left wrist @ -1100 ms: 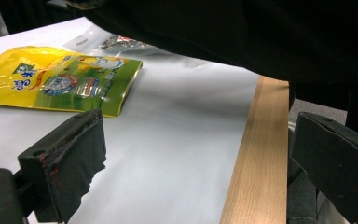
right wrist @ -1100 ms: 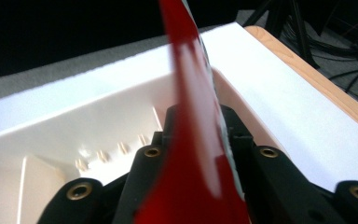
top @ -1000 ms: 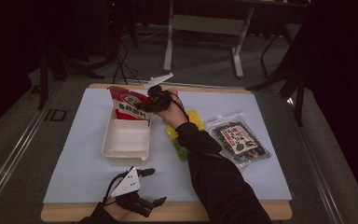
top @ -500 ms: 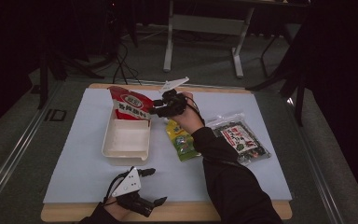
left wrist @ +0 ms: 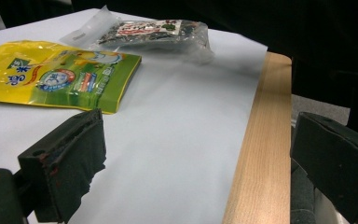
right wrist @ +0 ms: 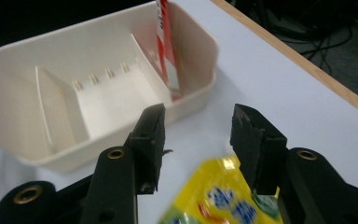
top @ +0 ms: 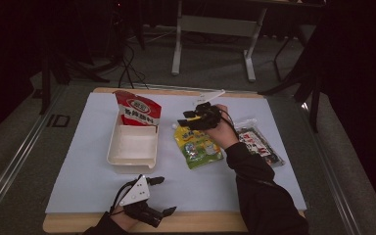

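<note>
A red snack bag [top: 138, 111] stands on edge at the far end of the white tray [top: 127, 159]. To the tray's right a yellow-green pouch [top: 198, 147] lies flat, and a dark clear-wrapped packet [top: 260, 143] lies beyond it. My right gripper [top: 184, 119] hovers over the pouch's far end, pointing at the tray. Its jaws have just been opening and nothing is between them. Its own view has the tray [right wrist: 37, 135], the red bag [right wrist: 167, 51] and the pouch [right wrist: 214, 196] under the gripper [right wrist: 198, 135]. My left gripper [top: 166, 196] rests open at the near edge.
White paper [top: 78, 166] covers the wooden table, whose bare edge [left wrist: 261, 140] runs just beside my left gripper [left wrist: 196, 154]. The left gripper view also has the pouch [left wrist: 60, 77] and the dark packet [left wrist: 154, 30]. Cables and a metal stand lie on the floor beyond the table.
My right gripper has drawn away from the red bag, moving right to above the yellow pouch, with its jaws wider. The red bag stays standing in the tray. The left gripper has not moved.
</note>
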{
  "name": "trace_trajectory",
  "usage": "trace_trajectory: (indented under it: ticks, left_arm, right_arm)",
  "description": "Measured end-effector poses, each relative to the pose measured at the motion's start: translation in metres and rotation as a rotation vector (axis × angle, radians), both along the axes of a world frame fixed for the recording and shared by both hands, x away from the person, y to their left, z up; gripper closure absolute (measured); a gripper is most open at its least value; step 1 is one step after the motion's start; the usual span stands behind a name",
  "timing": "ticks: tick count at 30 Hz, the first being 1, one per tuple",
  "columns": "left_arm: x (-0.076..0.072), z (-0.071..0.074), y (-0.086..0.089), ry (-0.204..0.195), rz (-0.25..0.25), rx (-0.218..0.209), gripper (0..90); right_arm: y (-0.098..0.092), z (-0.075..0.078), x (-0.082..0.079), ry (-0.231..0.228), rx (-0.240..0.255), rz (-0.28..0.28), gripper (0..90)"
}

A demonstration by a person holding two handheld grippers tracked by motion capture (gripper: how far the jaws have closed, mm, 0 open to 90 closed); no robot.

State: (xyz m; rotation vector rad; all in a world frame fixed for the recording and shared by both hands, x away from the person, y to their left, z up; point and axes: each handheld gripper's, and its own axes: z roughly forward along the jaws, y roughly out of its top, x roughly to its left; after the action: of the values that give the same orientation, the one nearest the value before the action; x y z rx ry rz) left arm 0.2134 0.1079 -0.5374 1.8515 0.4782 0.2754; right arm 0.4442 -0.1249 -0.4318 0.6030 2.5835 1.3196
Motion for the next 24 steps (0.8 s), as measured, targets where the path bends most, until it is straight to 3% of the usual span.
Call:
trace_trajectory:
  ticks: [2,4,7,16,19,20,24]
  left_arm:
    - [0.000,0.000,0.000,0.003,-0.011,-0.011,4.5]
    - [0.000,-0.001,0.000,0.003,-0.014,-0.024,4.5]
    - [0.001,-0.001,0.001,0.006,-0.007,-0.032,4.5]
    - [0.002,-0.002,0.000,0.012,-0.014,-0.030,4.5]
    - [0.001,-0.002,0.000,0.012,-0.019,-0.037,4.5]
    - [0.001,-0.002,-0.001,0.009,-0.021,-0.041,4.5]
    - [0.002,-0.002,-0.001,0.010,-0.023,-0.038,4.5]
  right_arm:
    - [-0.007,0.002,-0.001,-0.004,0.004,-0.006,54.6]
    - [-0.032,0.006,-0.006,-0.012,-0.005,-0.010,57.4]
    - [-0.048,0.007,-0.010,-0.019,-0.012,-0.018,57.7]
    - [-0.110,0.001,-0.017,-0.057,-0.015,-0.127,61.7]
    - [-0.125,-0.002,-0.016,-0.042,0.002,-0.163,62.4]
    - [-0.141,-0.005,-0.015,-0.035,0.004,-0.189,62.1]
    - [-0.158,-0.012,-0.014,-0.024,-0.020,-0.214,65.8]
